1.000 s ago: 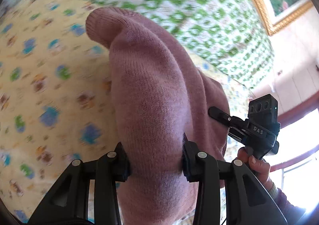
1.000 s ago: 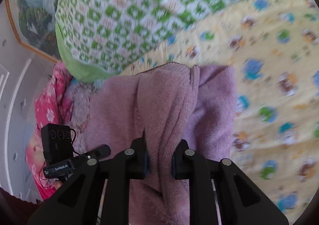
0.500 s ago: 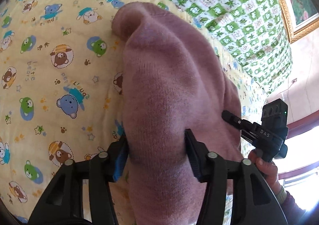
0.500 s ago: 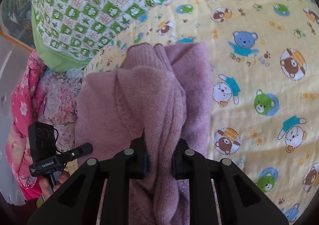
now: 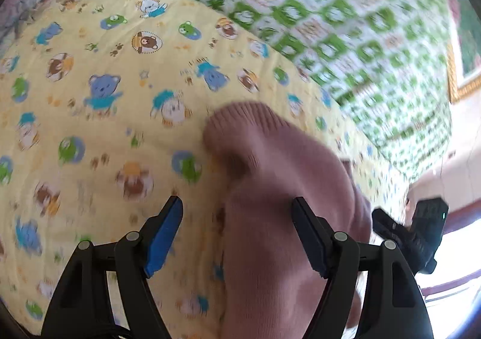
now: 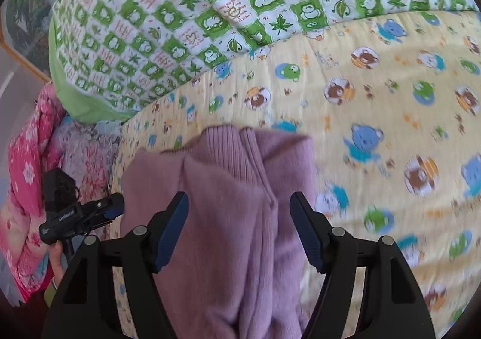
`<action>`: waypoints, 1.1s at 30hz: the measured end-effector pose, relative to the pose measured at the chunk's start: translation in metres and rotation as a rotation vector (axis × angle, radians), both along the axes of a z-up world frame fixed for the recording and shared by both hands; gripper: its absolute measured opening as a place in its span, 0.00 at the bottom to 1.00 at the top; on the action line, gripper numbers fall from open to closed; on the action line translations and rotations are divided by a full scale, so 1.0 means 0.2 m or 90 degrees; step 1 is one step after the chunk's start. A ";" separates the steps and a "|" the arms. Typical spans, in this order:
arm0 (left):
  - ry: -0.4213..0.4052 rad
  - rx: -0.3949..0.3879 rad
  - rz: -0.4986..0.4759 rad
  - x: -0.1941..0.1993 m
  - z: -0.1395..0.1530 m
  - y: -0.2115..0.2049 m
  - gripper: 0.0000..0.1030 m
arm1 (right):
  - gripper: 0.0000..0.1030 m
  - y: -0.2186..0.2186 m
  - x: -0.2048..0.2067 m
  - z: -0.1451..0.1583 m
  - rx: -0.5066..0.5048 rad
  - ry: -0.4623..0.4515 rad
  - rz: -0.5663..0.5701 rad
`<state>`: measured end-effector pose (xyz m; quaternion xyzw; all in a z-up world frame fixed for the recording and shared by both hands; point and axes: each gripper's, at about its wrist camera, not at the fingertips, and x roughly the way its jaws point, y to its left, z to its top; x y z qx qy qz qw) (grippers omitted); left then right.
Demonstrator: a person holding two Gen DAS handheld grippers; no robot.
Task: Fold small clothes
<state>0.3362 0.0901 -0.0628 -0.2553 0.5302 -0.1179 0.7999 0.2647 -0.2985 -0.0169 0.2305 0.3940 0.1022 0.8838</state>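
Observation:
A small mauve knit sweater [image 5: 279,188] lies bunched on the yellow bear-print sheet [image 5: 90,116]; it also shows in the right wrist view [image 6: 228,212], ribbed edge pointing away. My left gripper [image 5: 237,230] is open, its jaws wide apart over the sweater's left part and the sheet. My right gripper [image 6: 239,227] is open, its jaws straddling the sweater without gripping it. The other gripper shows at the right edge of the left wrist view [image 5: 418,233] and at the left of the right wrist view [image 6: 75,212].
A green-and-white patterned quilt [image 6: 195,14] lies piled behind the sheet, also in the left wrist view [image 5: 345,17]. A pink floral blanket [image 6: 27,176] is bunched at the left. A gold picture frame [image 5: 460,68] hangs on the wall.
Both grippers have opened and let go of the sweater, which now rests lower on the sheet. Both views have pulled back and tilted.

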 end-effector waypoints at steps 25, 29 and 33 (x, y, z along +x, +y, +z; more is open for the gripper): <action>-0.114 0.251 -0.074 0.17 0.17 -0.28 0.34 | 0.40 -0.13 -0.06 0.02 -0.045 -0.019 -0.047; -0.140 0.237 -0.065 -0.02 0.30 -0.22 0.48 | 0.40 -0.10 -0.24 0.13 -0.030 -0.058 -0.036; -0.145 0.184 -0.069 -0.30 0.33 -0.24 0.49 | 0.40 0.06 -0.44 0.15 0.007 -0.075 0.029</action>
